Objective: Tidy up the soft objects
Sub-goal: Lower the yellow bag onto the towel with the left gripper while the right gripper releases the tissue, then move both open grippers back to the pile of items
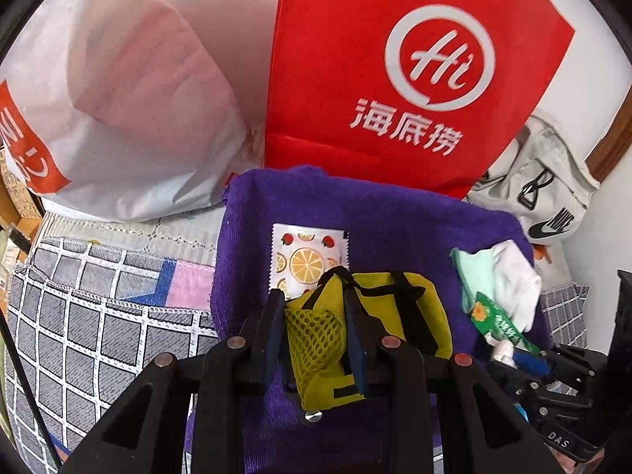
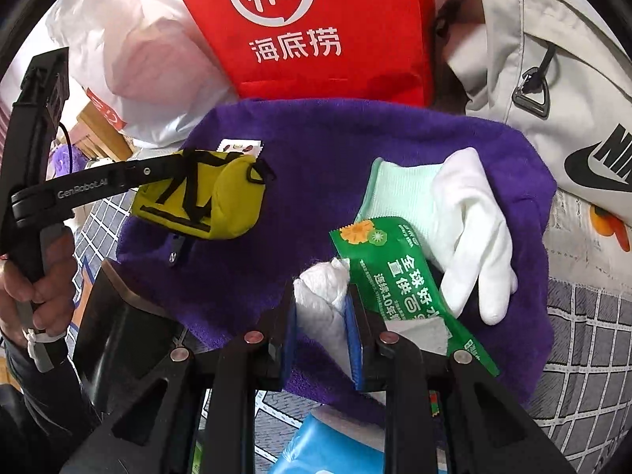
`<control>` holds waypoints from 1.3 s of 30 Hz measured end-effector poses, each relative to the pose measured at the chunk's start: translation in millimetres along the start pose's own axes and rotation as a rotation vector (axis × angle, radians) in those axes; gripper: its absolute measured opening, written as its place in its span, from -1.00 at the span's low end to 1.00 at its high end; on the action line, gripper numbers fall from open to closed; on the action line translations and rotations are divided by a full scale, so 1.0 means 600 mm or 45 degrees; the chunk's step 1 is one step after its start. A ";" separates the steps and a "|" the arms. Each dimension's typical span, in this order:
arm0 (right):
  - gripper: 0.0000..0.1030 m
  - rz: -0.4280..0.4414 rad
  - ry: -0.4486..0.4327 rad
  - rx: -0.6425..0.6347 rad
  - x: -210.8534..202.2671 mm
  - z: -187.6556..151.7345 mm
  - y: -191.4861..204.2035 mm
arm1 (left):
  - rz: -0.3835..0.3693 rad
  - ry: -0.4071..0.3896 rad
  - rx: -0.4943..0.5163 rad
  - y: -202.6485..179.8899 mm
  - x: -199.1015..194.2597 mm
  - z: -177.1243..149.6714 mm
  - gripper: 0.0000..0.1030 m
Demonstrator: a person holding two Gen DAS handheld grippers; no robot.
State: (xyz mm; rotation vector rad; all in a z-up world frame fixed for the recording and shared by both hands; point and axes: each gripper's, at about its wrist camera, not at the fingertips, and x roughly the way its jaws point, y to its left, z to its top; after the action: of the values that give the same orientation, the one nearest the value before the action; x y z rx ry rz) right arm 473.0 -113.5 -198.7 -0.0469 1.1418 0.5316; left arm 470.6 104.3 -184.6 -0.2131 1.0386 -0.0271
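While over the purple towel (image 1: 395, 217), yellow pouch (image 1: 328, 335) clamped between left claw (image 1: 314, 316)

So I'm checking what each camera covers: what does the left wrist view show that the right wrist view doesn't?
Only the left wrist view shows the yellow pouch's mesh side between the left gripper's fingers, and most of the fruit-print packet.

Only the right wrist view shows the white wad clamped in the right gripper, and the person's hand.

Both show the purple towel, red bag, white glove and green packet.
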 end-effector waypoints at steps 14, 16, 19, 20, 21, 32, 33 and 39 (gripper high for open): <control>-0.53 -0.038 0.077 -0.011 0.029 -0.013 -0.002 | 0.046 0.075 -0.011 0.015 0.030 -0.005 -0.41; -0.53 -0.037 0.076 -0.008 0.033 -0.009 -0.002 | 0.048 0.083 -0.007 0.015 0.031 -0.005 -0.41; -0.46 -0.017 0.061 0.002 0.031 -0.008 -0.004 | 0.033 0.088 -0.018 0.016 0.033 -0.004 -0.41; -0.34 -0.006 0.057 0.002 0.030 -0.009 -0.004 | 0.032 0.089 -0.017 0.016 0.033 -0.004 -0.40; -0.17 0.006 0.055 -0.001 0.028 -0.010 -0.005 | 0.030 0.097 -0.014 0.015 0.035 -0.004 -0.38; -0.05 0.006 -0.089 -0.025 -0.050 -0.015 0.023 | 0.030 0.050 0.022 0.003 -0.036 -0.009 0.05; -0.05 0.002 -0.108 -0.026 -0.062 -0.017 0.027 | 0.031 0.047 0.020 0.002 -0.044 -0.011 0.05; -0.04 0.019 -0.267 0.024 -0.148 -0.048 0.036 | 0.016 0.024 0.001 0.009 -0.106 -0.044 0.05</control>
State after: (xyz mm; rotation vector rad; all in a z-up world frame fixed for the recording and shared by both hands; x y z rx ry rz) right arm 412.0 -136.9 -128.5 0.0332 0.9427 0.5265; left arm 415.0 113.1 -144.5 -0.2064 1.0589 -0.0183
